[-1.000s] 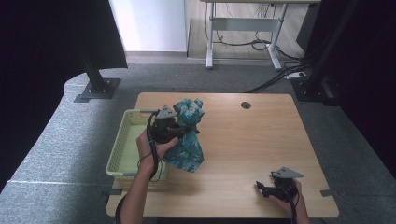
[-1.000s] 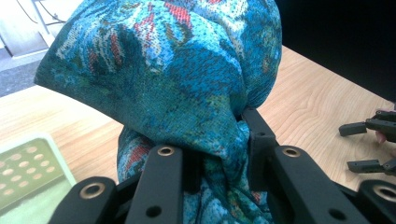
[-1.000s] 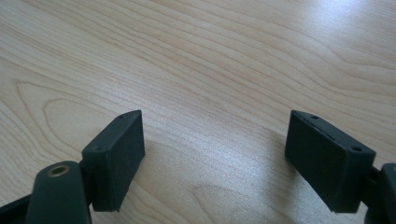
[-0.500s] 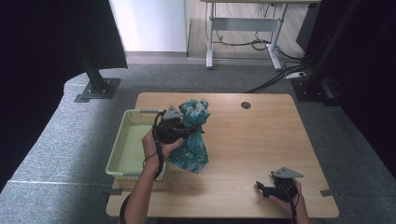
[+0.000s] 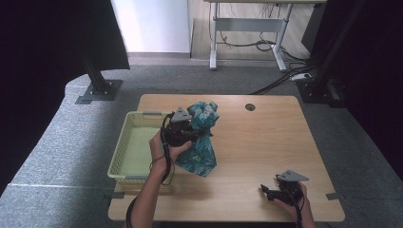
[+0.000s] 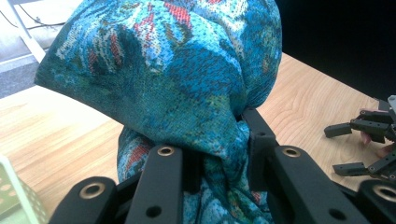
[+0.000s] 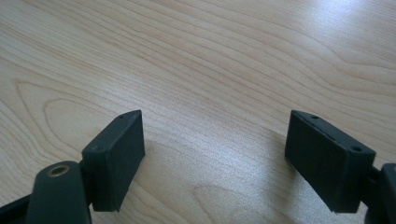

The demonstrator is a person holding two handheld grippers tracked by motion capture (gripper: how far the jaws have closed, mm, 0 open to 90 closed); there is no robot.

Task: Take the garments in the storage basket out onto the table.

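- The worktop is a pale wooden one, and it carries everything we are handling; a round cable hole sits near its far edge.
- A pale yellow mesh basket rests at the worktop's left edge, and from the high view we judge it to hold nothing yet.
- The blue-green patterned cloth is bunched into a tall bundle just beside the basket's right wall, left of the worktop's middle. Its lower end seems to reach the worktop; we cannot tell if it rests there or hangs.
- Our left gripper has its fingers clamped narrowly on a gathered neck of the cloth, with the fabric ballooning above them in the left gripper view.
- Our right gripper rests near the worktop's near right corner, well apart from the cloth, its fingers standing wide over bare wood with nothing between them.
- As we judge it, the grasp is done and the cloth is gathered up. What is left is carrying it over the basket's rim and letting go inside.
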